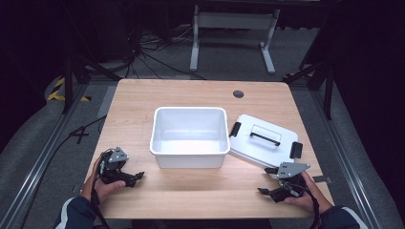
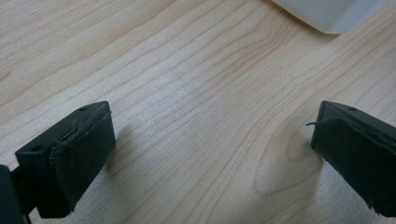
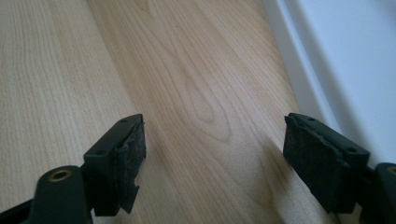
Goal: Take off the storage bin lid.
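1. While both hands rest low at the near edge of the desk (image 1: pixel 143 95), the white bin (image 1: pixel 189 137) stands open in the middle, and its lid (image 1: pixel 263 140) lies off it, leaning against the bin's right wall with the near part flat on the wood.
2. Measured from the bin, the right tool (image 1: pixel 267 192) sits to the near right, just beside the lid's near corner; the left tool (image 1: pixel 137 176) sits to the near left, well apart from the lid. The right hand (image 1: pixel 298 198) is plainly the nearer one.
3. Both tools stand wide open with nothing between the pads; bare wood shows between the jaws in both gripper views, and the right gripper view has a white edge, probably the lid's, along its right side.
4. The lid's black handle (image 1: pixel 265 135) runs slantwise, from the bin's far right toward the desk's right edge, with a black clasp (image 1: pixel 296 150) at each short end.
5. Judged from this, lifting the lid leftward over the bin is the likely move; open desk lies near of the bin, little room right of the lid.
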Action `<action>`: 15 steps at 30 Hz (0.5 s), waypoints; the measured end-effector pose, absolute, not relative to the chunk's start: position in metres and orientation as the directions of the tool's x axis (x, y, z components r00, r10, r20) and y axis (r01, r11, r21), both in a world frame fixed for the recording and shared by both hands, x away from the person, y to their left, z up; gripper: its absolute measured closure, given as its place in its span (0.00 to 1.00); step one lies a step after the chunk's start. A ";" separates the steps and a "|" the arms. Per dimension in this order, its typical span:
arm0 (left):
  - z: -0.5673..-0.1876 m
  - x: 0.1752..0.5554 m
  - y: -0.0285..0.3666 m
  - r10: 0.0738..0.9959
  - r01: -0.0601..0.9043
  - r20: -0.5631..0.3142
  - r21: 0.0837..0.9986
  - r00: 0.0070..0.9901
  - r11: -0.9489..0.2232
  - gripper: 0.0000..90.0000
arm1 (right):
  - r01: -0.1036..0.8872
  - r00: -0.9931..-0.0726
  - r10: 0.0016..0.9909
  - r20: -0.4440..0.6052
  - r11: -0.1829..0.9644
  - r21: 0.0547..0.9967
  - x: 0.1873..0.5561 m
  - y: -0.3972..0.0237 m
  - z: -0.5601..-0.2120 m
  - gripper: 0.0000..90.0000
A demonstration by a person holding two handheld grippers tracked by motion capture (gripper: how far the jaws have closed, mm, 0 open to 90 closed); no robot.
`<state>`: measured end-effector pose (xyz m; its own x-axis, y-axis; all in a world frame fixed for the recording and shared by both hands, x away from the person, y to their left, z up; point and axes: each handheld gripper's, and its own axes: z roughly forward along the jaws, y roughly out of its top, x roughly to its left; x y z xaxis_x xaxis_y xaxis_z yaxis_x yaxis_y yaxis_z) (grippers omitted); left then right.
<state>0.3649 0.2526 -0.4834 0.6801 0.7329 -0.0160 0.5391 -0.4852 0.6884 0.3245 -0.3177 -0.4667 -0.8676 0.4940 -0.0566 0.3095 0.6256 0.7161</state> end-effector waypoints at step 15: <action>-0.483 0.365 0.253 0.731 0.534 -0.008 0.688 0.683 -0.491 0.00 | 0.321 -0.864 0.502 -0.035 0.602 0.731 0.326 -0.320 -0.469 0.22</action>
